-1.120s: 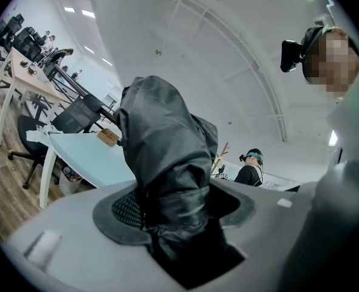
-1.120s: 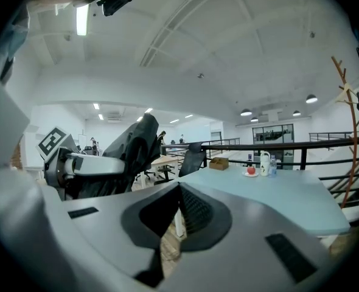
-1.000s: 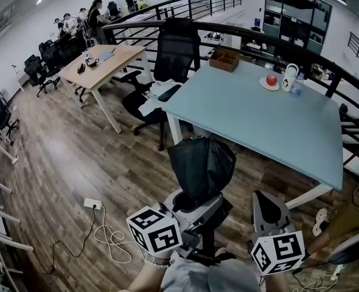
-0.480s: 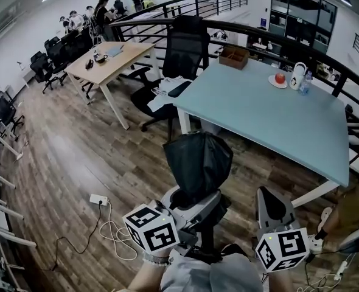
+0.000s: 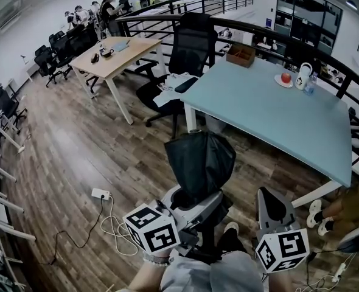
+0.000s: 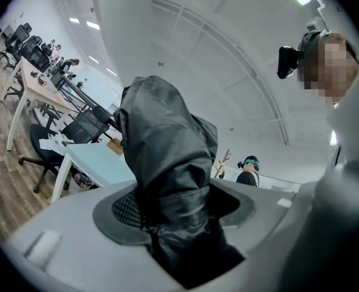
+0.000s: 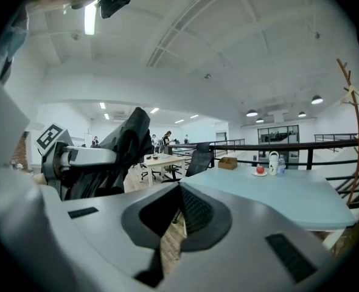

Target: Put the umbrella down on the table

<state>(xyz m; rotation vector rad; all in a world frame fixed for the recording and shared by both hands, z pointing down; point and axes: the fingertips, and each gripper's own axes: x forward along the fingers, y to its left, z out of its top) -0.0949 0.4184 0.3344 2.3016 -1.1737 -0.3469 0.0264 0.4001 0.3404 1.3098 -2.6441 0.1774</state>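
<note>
A folded black umbrella (image 5: 199, 163) in its fabric sleeve stands upright out of my left gripper (image 5: 195, 202), which is shut on its lower end. In the left gripper view the umbrella (image 6: 161, 157) fills the space between the pads of the left gripper (image 6: 173, 202). It hangs over the wooden floor, short of the near corner of the light blue table (image 5: 271, 111). My right gripper (image 5: 271, 207) is beside it on the right, shut and empty. In the right gripper view, past the right gripper (image 7: 179, 208), I see the umbrella (image 7: 128, 142) at left and the table (image 7: 271, 190) ahead.
A black office chair (image 5: 188, 47) stands at the table's far left edge. At the table's far end are a wooden box (image 5: 240, 55), a plate with an apple (image 5: 285, 78) and a white jug (image 5: 303, 75). A power strip (image 5: 100, 194) with cable lies on the floor at left.
The whole view has shifted a little as I walk; the table's near corner has slid right. A shoe now shows between the grippers. Both grippers keep their pose, umbrella still held.
</note>
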